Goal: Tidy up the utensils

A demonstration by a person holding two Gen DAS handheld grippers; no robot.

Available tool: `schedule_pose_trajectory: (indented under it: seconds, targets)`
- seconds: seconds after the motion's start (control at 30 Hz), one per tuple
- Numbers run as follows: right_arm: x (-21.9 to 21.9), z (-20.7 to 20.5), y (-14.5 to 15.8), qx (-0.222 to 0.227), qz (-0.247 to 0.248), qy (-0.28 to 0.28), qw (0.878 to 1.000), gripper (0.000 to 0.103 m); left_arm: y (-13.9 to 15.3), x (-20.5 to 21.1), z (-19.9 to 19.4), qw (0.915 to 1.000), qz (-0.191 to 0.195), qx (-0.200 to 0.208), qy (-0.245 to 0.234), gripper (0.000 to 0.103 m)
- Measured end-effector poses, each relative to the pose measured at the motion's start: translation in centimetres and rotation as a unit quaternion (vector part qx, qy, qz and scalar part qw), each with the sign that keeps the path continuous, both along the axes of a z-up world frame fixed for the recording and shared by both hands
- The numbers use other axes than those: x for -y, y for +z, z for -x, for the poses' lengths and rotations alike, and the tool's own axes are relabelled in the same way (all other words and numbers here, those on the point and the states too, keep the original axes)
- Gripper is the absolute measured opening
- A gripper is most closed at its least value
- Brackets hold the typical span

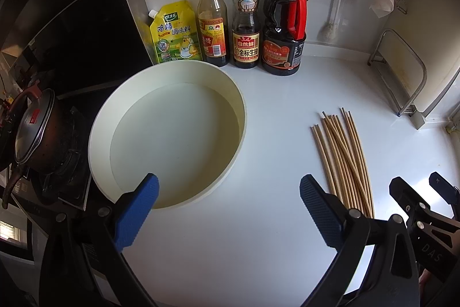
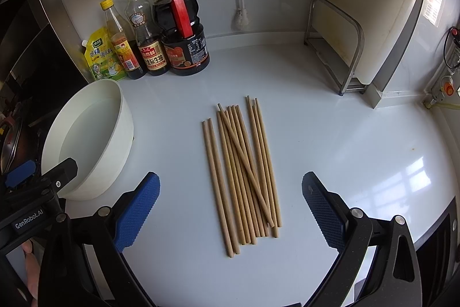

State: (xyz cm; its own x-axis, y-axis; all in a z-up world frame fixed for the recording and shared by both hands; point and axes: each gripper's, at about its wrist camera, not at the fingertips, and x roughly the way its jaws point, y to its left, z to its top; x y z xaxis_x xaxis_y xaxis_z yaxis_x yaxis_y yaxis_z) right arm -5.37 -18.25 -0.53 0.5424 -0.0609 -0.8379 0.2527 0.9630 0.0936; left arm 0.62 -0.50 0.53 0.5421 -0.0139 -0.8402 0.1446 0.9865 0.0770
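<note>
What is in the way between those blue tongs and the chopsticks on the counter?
Nothing visible. The right tongs are open with the chopsticks lying directly ahead between the fingers; only bare countertop surrounds them. The white basin sits off to the left.
</note>
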Motion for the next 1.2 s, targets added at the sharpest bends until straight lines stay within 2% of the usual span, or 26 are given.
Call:
schedule_pose_trajectory:
  seconds: [0.9, 1.2]
  targets:
    - [-0.1, 0.1, 0.0, 0.001, 0.0, 0.001, 1.0, 0.095, 0.0, 0.0, 0.0, 1.0, 0.001, 0.0, 0.0, 0.097]
    - [0.9, 0.4, -0.9, -0.008, -0.014, 0.001, 1.0, 0.095, -1.1, 0.4, 0.0, 0.9998, 0.012, -0.011, -0.012, 0.097]
